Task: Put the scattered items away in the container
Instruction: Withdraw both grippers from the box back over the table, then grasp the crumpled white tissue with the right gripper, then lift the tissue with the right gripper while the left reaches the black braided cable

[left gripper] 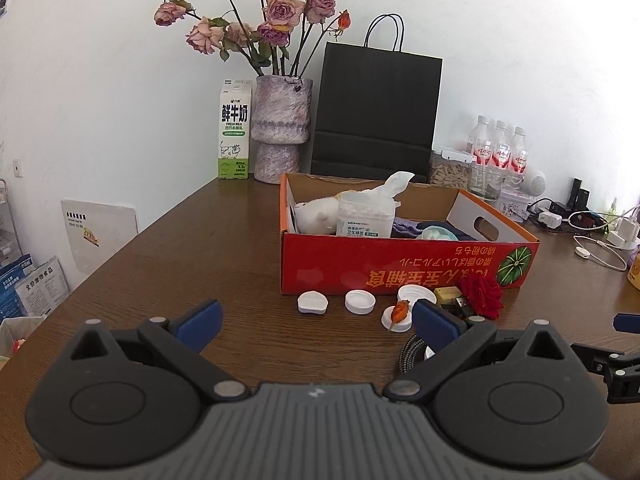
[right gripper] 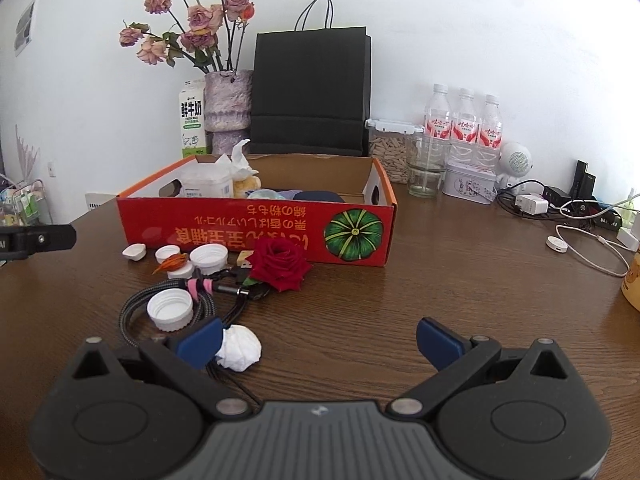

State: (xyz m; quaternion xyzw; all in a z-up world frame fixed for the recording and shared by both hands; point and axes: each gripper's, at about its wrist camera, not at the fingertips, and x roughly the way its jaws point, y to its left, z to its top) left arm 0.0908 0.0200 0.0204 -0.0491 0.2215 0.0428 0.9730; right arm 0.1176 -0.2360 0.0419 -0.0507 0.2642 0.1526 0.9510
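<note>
The right gripper hovers low over the wooden tabletop, jaws spread wide with nothing between them. A crumpled white tissue sits just beside its left finger. Ahead lie a red rose, a coiled braided cable and 5 white caps (one on the cable), before the red box.
</note>
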